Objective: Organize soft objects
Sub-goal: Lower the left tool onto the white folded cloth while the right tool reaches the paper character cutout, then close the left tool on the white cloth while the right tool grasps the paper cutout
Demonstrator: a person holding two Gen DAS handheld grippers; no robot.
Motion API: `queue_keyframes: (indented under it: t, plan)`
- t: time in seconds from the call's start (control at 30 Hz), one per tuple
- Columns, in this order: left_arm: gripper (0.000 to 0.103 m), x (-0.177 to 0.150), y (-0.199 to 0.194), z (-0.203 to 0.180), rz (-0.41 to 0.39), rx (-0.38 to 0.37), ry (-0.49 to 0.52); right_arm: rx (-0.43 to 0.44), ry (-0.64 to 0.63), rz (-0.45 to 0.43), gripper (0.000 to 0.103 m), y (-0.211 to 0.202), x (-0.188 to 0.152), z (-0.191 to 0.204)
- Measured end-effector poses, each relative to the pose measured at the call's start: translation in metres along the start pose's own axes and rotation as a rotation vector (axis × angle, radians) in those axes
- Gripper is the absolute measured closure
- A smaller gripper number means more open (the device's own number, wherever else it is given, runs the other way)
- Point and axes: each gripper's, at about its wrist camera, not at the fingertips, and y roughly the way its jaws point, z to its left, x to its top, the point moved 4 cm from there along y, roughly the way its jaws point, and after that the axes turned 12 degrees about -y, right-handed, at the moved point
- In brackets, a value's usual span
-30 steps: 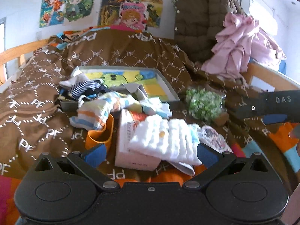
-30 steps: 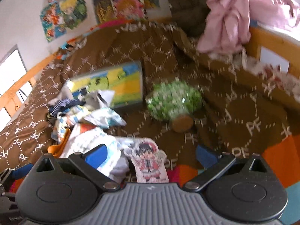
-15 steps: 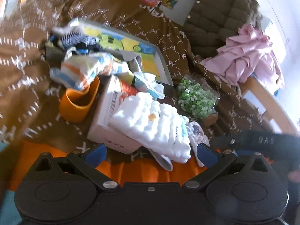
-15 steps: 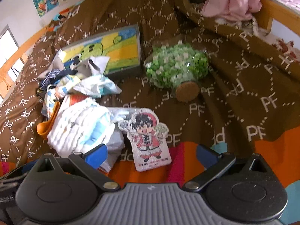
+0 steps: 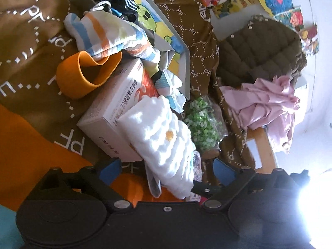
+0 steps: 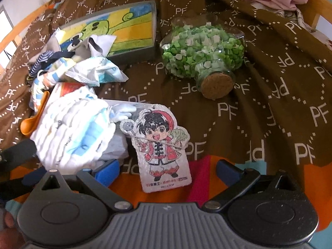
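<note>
Brown bedspread (image 6: 269,87) printed with white letters covers the whole bed, orange and teal showing along its near edge. At the far side a quilted brown jacket (image 5: 257,49) is propped against the wall, a crumpled pink garment (image 5: 267,105) heaped just beside it. A grey tray with a cartoon picture (image 6: 132,31) lies flat on the spread, a striped cloth (image 5: 110,35) bunched against its near rim. Close to that sits a white carton (image 5: 116,110), and the folded white quilted cloth (image 5: 166,137) is draped over its corner, part of it hanging down onto the bedspread. A glass jar of green paper stars (image 6: 203,51) lies on its side, cork toward me, well apart from the cloth. An orange cup (image 5: 83,76) is tipped over next to the carton. A flat cartoon figure card (image 6: 164,147) lies beside the white cloth.

The left gripper (image 5: 166,167) has just been closing a little, yet its jaws stand wide on either side of the cloth's hanging end, not pressing it. The right gripper (image 6: 168,170) is spread wide above the card's lower edge, holding nothing.
</note>
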Motion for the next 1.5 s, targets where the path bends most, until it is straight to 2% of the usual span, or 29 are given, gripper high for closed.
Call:
queue_keyframes:
  t: [0.37,0.63,0.83,0.9,0.93,1.03,1.17,1.5]
  plan:
    - [0.029,0.0,0.001,-0.001,0.002,-0.094,-0.05,0.011,-0.038,0.004,0.005,0.008,0.002,0.006]
    - [0.067,0.001,0.009,-0.002,-0.007,-0.091,-0.043,-0.011,-0.05,0.053,0.012,0.021,0.0,0.008]
    - [0.078,0.005,0.003,-0.003,-0.052,-0.091,-0.023,-0.022,-0.053,0.03,0.026,0.019,0.0,0.009]
    - [0.083,0.006,0.001,-0.005,-0.07,-0.09,-0.009,-0.032,-0.051,0.018,0.037,0.017,0.001,0.008]
    - [0.086,0.007,0.0,-0.005,-0.074,-0.088,-0.001,-0.033,-0.05,0.014,0.039,0.017,0.001,0.007]
    - [0.09,0.007,-0.001,-0.007,-0.084,-0.076,0.031,-0.035,-0.05,0.011,0.046,0.017,0.002,0.006]
    - [0.094,0.006,-0.004,-0.01,-0.093,-0.071,0.079,-0.034,-0.031,-0.012,0.046,0.013,0.003,0.003]
    - [0.096,-0.002,-0.018,-0.031,-0.164,-0.06,0.256,-0.008,0.085,-0.132,0.046,-0.007,0.009,-0.015]
